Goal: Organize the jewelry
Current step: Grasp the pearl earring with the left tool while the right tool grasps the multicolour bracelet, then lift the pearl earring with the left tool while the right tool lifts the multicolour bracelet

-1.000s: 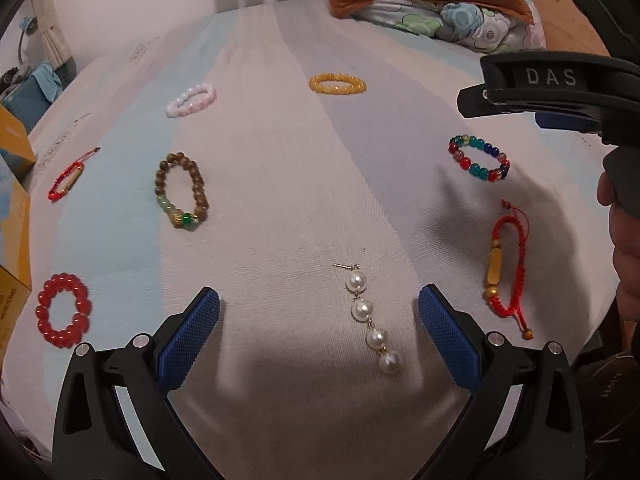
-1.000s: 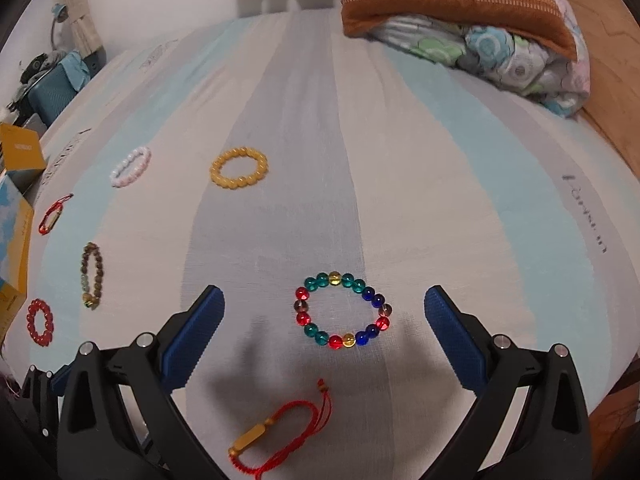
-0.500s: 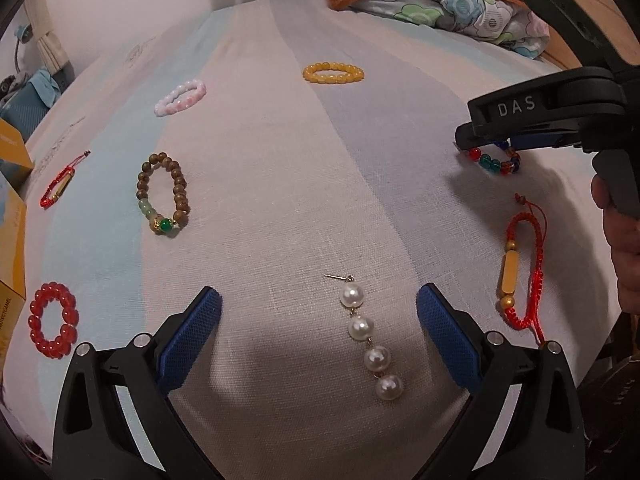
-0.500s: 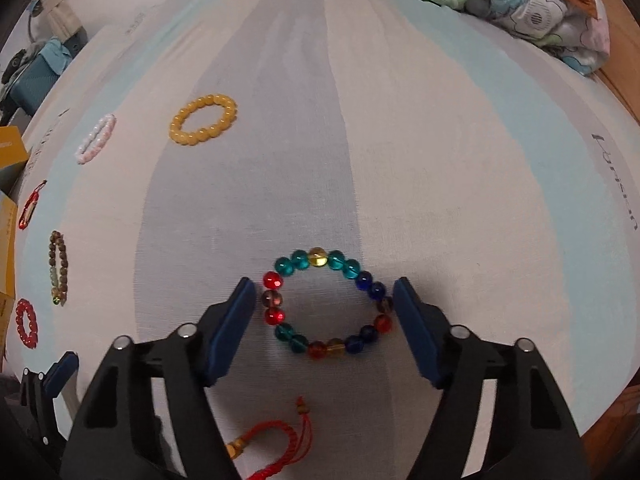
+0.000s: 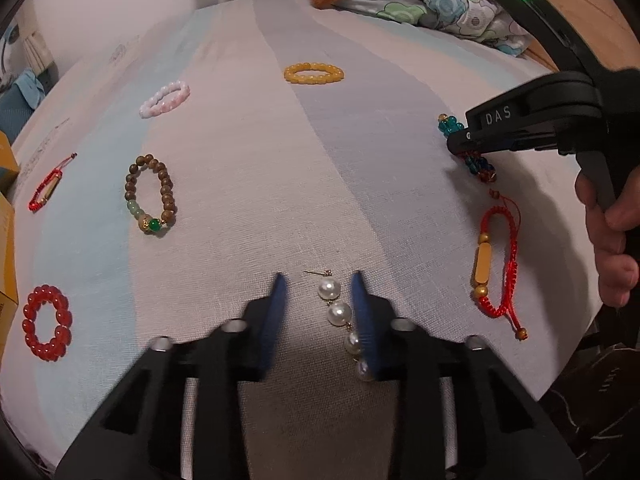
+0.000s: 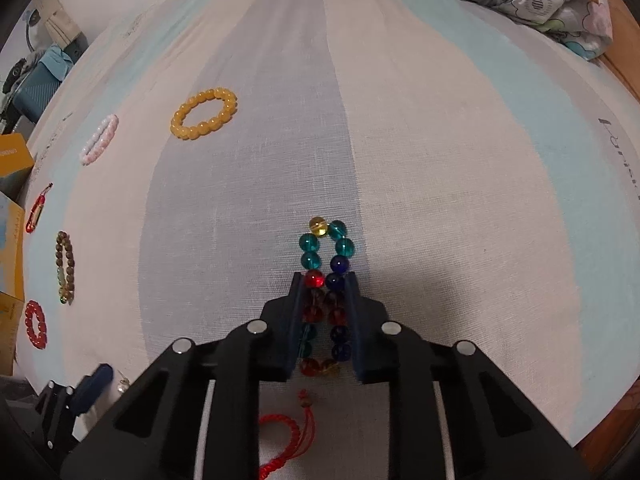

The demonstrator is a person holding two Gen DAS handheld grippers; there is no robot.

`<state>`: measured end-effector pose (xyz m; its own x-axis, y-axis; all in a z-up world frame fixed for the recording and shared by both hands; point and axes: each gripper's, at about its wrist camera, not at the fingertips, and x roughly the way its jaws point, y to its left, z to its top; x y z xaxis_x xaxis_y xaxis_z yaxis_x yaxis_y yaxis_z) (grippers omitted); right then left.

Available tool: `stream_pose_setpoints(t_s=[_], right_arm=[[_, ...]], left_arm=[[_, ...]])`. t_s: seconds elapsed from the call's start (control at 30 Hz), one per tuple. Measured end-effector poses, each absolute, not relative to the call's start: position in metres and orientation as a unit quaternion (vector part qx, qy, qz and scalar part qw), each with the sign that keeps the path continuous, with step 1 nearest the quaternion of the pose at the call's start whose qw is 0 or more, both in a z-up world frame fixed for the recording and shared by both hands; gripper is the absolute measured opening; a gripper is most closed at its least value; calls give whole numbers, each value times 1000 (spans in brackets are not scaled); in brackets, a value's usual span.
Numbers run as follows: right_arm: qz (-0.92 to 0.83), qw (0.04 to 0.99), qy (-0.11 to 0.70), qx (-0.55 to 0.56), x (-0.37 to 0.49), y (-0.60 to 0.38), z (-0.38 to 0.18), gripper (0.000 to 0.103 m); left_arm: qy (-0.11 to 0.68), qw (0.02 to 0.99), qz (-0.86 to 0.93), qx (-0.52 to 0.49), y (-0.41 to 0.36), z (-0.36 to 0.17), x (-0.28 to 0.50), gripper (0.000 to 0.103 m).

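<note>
A pearl drop earring lies on the striped bedsheet between the blue pads of my left gripper. Its jaws are closing: the right pad touches the lower pearls, while the left pad still stands apart from them. My right gripper points down at a multicoloured glass-bead bracelet. Its jaws are closing too, and they press the bracelet into a narrow oval. The far beads stick out past the fingertips. In the left wrist view the same bracelet peeks out under the right gripper, which a hand holds.
Also on the sheet lie a yellow bead bracelet, a pink one, a brown wooden one, a red bead one and two red cord bracelets. Yellow boxes stand at the left, pillows at the back.
Both pairs of jaws have narrowed from wide open. The right gripper came down over the multicoloured bracelet and squeezed it from a ring into an oval. The left gripper stayed over the earring.
</note>
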<state>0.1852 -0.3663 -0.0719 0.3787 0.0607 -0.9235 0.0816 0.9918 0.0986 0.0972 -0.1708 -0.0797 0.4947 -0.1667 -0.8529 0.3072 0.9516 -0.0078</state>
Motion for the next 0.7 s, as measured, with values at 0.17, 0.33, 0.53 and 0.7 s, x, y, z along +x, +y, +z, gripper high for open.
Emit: stream_pose_setpoints(t_s=[0.17,0.33,0.53,0.7], right_arm=[[-6,832,550,73,185,-367,-69,19],[-2,837,542,72,183,-367,-65,19],[-1,845,530,74,179,-367,-57,19],[-1,854,516,74,177,-367,-50,5]], left_arm=[[482,860,-141,84,-170,-80,97,11],[482,860,-145,81,-168,-78,95,11],[486,859,-148,65,-161,-75,96,11],[486,860,-147,52,-154,-71,97,11]])
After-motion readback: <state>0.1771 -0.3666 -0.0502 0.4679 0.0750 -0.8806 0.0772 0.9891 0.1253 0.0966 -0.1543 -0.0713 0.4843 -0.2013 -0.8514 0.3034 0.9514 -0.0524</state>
